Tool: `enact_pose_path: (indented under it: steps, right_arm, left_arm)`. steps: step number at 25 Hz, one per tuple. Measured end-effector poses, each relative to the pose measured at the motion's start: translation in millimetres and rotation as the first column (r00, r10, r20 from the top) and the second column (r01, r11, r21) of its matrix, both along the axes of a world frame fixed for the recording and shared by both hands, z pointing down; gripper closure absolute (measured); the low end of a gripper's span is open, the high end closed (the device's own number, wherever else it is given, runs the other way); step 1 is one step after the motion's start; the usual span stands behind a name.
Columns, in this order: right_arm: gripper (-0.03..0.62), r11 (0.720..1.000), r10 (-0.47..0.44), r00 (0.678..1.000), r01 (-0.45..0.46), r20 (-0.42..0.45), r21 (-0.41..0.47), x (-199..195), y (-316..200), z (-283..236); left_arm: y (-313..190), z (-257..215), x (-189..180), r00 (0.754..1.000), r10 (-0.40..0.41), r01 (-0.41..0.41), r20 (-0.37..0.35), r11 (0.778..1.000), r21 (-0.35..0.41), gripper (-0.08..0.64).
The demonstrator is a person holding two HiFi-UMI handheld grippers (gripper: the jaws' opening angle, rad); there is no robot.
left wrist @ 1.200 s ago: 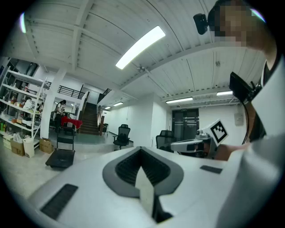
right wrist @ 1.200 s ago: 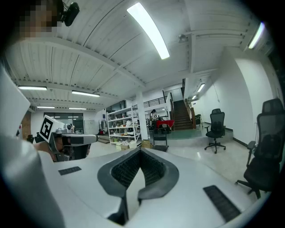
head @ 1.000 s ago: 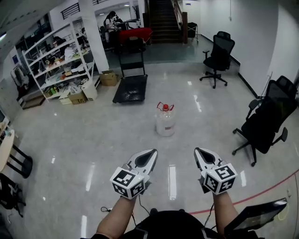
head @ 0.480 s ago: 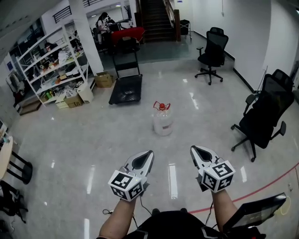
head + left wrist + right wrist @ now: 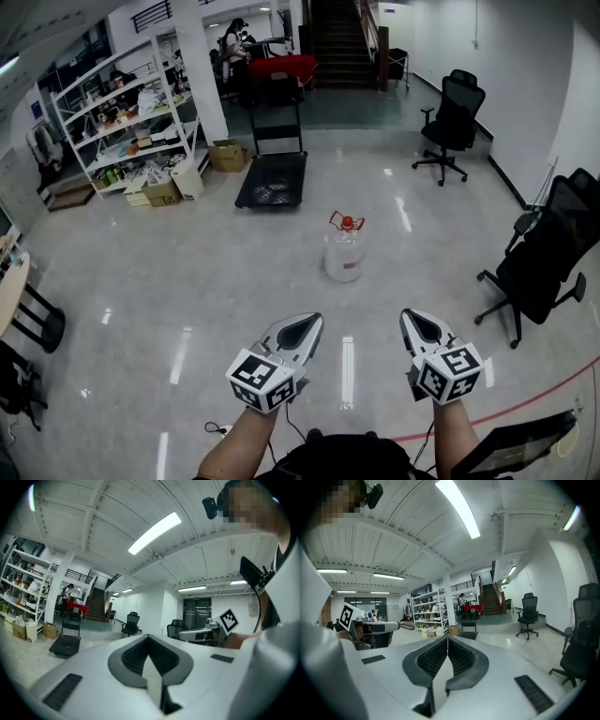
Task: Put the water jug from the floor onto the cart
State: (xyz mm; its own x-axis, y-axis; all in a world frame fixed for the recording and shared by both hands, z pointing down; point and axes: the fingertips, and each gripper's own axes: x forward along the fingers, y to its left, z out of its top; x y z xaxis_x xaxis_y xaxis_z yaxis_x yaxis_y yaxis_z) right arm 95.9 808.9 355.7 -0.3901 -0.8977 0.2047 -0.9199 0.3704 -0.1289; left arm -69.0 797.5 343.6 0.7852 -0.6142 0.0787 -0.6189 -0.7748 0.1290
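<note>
A clear water jug (image 5: 344,251) with a red cap and red handle stands upright on the glossy floor, well ahead of both grippers. Beyond it, a black flat cart (image 5: 273,177) with an upright push handle rests on the floor; it also shows small in the left gripper view as the cart (image 5: 65,645). My left gripper (image 5: 312,322) is shut and empty, held low at the left. My right gripper (image 5: 410,317) is shut and empty at the right. In each gripper view the jaws meet with nothing between them, and the jug is hidden there.
White shelving (image 5: 127,122) with boxes stands at the back left. A black office chair (image 5: 455,124) is at the back right, another chair (image 5: 546,262) at the right. A staircase (image 5: 338,42) rises behind. A red line (image 5: 525,401) crosses the floor at the lower right.
The view has shifted: jug and cart sit a little further right and lower in the head view than half a second ago. Both grippers stay shut, side by side.
</note>
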Motion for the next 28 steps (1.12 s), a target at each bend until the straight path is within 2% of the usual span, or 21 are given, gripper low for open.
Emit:
enact_pose_path:
  steps: [6,9,15,19,24,28]
  right_arm:
    - [0.589,1.000,0.026,1.000,-0.026,-0.002,0.001,-13,-23,10]
    - [0.589,1.000,0.025,1.000,-0.025,-0.004,-0.002,-7,-43,8]
    - [0.589,1.000,-0.001,1.000,0.001,0.014,0.013,23,-116,14]
    - [0.589,0.999,-0.033,0.999,0.033,0.024,0.035,62,-175,8]
    - [0.589,0.992,-0.119,0.992,0.117,0.035,0.038,92,-235,5]
    - [0.589,0.991,-0.132,0.990,0.130,0.057,0.037,113,-284,12]
  left_arm:
    - [-35,13,-15,1.000,0.015,-0.015,-0.013,1.000,-0.016,0.569]
    - [-58,11,-9,1.000,0.018,-0.018,-0.012,1.000,-0.020,0.569]
    - [-127,18,24,1.000,-0.004,0.004,0.007,1.000,-0.026,0.569]
    - [-179,12,63,0.999,-0.014,0.015,0.029,1.000,-0.008,0.569]
    - [-234,5,96,0.997,-0.059,0.059,0.058,0.998,0.011,0.569]
    - [-271,7,116,0.994,-0.070,0.070,0.087,0.998,0.006,0.569]
